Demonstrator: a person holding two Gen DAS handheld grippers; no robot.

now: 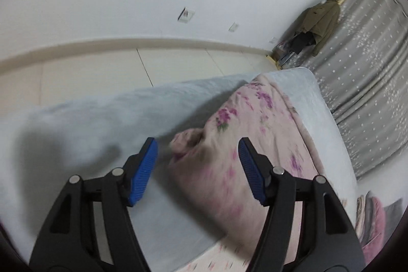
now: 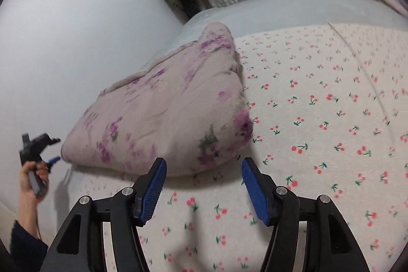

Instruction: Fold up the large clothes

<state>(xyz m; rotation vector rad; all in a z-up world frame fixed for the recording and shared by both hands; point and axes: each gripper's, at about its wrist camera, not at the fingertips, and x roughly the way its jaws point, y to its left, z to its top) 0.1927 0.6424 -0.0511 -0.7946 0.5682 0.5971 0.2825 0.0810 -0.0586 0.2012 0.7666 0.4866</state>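
A thick pink quilt with purple flowers (image 2: 163, 114) lies folded in a bulky bundle on the bed; in the left wrist view (image 1: 244, 144) it runs along the bed's edge. My left gripper (image 1: 197, 144) is open, its blue pads on either side of a bunched corner of the quilt, not closed on it. My right gripper (image 2: 204, 165) is open and empty, just in front of the bundle's near edge, above the cherry-print sheet (image 2: 318, 119). The left gripper also shows in the right wrist view (image 2: 52, 151), held by a hand at the far left.
A pale blue bed cover (image 1: 89, 124) lies under the quilt. Tiled floor (image 1: 102, 68) and white wall run beside the bed. Grey star-print curtains (image 1: 369, 68), a hanging olive jacket (image 1: 321, 19) and a pile of folded clothes (image 1: 374, 216) stand beyond.
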